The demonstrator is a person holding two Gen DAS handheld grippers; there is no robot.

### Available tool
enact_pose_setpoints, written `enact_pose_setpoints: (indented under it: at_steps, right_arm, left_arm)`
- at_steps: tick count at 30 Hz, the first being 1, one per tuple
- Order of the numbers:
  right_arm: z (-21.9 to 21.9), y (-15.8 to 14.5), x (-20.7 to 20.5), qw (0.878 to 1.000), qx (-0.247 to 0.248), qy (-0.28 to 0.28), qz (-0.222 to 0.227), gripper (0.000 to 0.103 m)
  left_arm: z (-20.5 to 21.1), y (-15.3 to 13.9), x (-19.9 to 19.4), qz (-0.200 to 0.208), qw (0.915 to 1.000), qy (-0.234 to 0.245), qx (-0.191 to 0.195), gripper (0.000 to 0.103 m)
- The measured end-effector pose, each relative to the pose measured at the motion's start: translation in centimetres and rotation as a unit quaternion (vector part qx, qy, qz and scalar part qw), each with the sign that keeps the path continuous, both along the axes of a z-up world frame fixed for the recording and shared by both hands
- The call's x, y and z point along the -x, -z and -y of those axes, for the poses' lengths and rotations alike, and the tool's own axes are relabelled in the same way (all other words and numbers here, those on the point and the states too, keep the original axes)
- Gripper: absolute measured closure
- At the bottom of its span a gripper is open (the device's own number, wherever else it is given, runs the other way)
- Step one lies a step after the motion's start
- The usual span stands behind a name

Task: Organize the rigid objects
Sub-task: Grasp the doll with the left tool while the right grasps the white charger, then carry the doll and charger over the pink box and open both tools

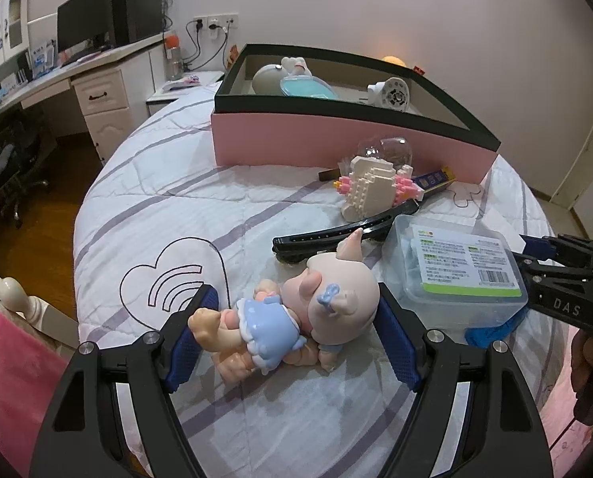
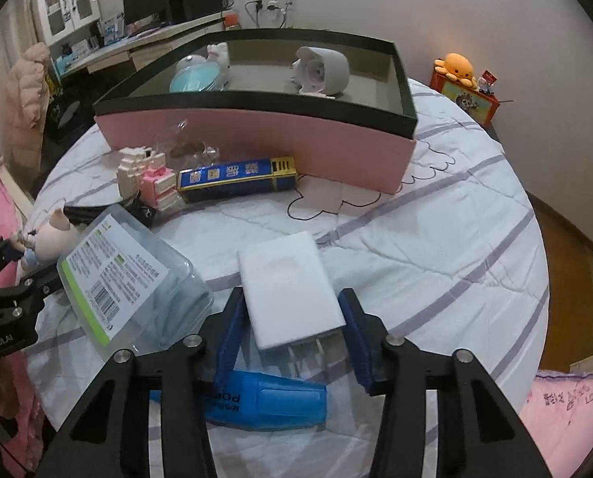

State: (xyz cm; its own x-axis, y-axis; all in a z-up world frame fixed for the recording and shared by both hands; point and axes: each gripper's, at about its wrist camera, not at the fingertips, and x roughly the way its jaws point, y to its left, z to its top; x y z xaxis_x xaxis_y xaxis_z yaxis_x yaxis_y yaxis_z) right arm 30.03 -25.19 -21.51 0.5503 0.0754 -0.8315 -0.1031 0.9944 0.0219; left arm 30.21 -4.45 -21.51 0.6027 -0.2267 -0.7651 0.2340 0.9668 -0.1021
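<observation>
Left tongs (image 1: 296, 332), spread wide, straddle a small pig-eared doll in a blue dress (image 1: 296, 314) lying on the striped quilted bed (image 1: 145, 183); right tongs (image 2: 292, 332), also parted, bracket a white rectangular charger block (image 2: 290, 292). Best closed squarely across each body before lifting toward the pink, black-rimmed box (image 2: 256, 141) beyond both tongs.

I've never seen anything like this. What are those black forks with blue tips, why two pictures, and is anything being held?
These are hand-held grippers, one per hand, each with its own camera looking along its fingers. In the left camera's picture, the left gripper sits open around a pig doll lying on the bed quilt. In the right camera's picture, the right gripper is open around a white charger. Neither visibly grips yet. Behind stands a pink box already holding some items.
</observation>
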Motion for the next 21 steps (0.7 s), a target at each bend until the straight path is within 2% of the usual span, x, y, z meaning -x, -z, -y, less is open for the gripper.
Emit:
enact_pose_setpoints:
  at_steps: [5, 21]
  right_arm:
    - [0.5, -1.1, 0.3, 1.0, -0.014, 0.015, 0.014, 0.06]
    - [0.3, -4.1, 0.7, 0.998, -0.036, 0.01, 0.046, 0.06]
  left_arm:
    - [-0.5, -0.9, 0.2, 0.01, 0.9999, -0.002, 0.001, 0.025]
    - [-1.1, -4.7, -0.2, 0.05, 0.9988, -0.002, 0.003, 0.025]
